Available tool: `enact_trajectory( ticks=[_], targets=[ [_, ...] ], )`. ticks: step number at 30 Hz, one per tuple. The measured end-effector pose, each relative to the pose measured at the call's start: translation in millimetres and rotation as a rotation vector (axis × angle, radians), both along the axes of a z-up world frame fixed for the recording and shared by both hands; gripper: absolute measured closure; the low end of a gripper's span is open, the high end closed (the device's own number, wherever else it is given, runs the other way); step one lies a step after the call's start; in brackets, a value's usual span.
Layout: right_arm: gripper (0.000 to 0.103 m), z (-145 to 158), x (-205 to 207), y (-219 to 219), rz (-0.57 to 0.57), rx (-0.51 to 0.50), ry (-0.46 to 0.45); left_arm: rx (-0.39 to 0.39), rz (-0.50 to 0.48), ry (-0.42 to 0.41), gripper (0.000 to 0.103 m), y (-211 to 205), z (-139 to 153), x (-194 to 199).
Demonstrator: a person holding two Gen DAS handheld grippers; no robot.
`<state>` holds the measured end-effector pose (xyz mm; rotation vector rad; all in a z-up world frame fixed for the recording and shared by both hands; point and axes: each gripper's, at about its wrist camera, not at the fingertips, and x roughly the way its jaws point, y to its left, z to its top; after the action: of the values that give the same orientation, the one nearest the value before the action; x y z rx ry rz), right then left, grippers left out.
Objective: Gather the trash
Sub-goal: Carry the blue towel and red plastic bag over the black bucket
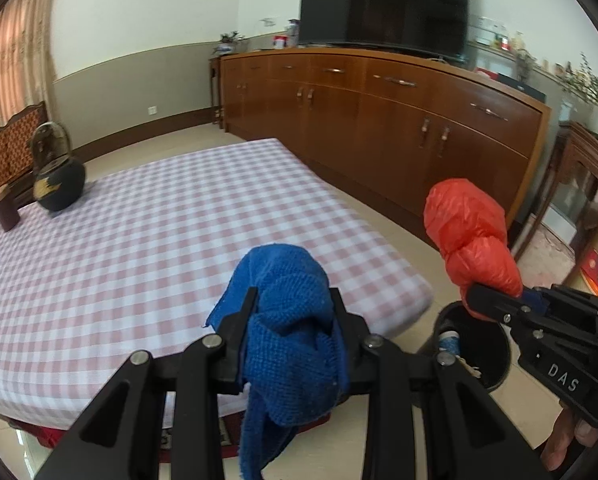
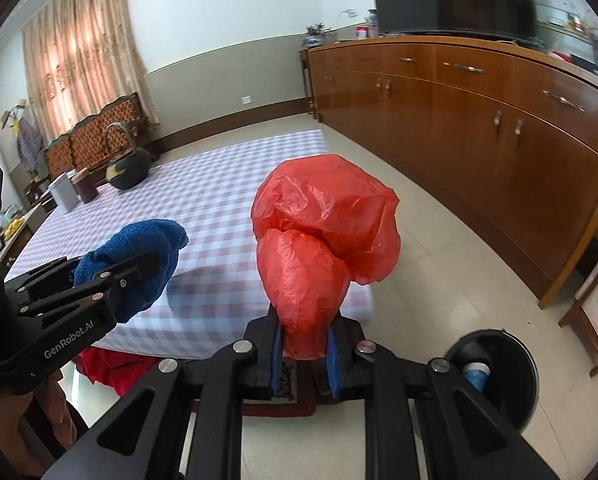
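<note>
Carrying to disposal was judged the step in hand: red plastic bag point(image 2: 323, 240) clamped in right gripper point(image 2: 305, 350), blue cloth point(image 1: 291, 320) clamped in left gripper point(image 1: 293, 332), release over black bin point(image 2: 499, 376) required next.

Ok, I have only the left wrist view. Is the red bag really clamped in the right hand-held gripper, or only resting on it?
Observer: Clamped. The right wrist view shows the red bag, its neck pinched between both blue pads of the right hand-held gripper.
Operator: And what is cut off left of the brown jar on the table?
Observer: A grey box, upright, beside the jar.
Operator: Is the bin under the bag?
Observer: No; the bin sits off to the gripper's right.
</note>
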<state>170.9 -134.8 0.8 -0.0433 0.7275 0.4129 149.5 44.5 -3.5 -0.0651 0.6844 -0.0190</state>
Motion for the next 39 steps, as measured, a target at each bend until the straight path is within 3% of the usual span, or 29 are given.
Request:
enact_trajectory(
  ticks=[11, 23, 32, 39],
  targets=[
    [0.084, -1.1, -17.0, -56.9, -0.124, -0.016, -0.003, 0.0, -0.128, -0.006, 0.07, -58.0, 0.7, 4.4],
    [0.084, -14.9, -33.6, -142.1, -0.284, -0.035, 0.024, 0.001, -0.335, 0.016, 0.07, -146.6, -9.4, 11.6],
    [0.084, -32.0, -48.2, -201.2, -0.383, -0.062, 0.064, 0.006, -0.446, 0.068, 0.07, -201.1, -28.8, 22.1],
    [0.084, -58.1, -42.5, -231.8, -0.398, -0.083, 0.12, -0.003, -0.537, 0.144, 0.07, -242.1, -56.7, 32.4]
  ],
)
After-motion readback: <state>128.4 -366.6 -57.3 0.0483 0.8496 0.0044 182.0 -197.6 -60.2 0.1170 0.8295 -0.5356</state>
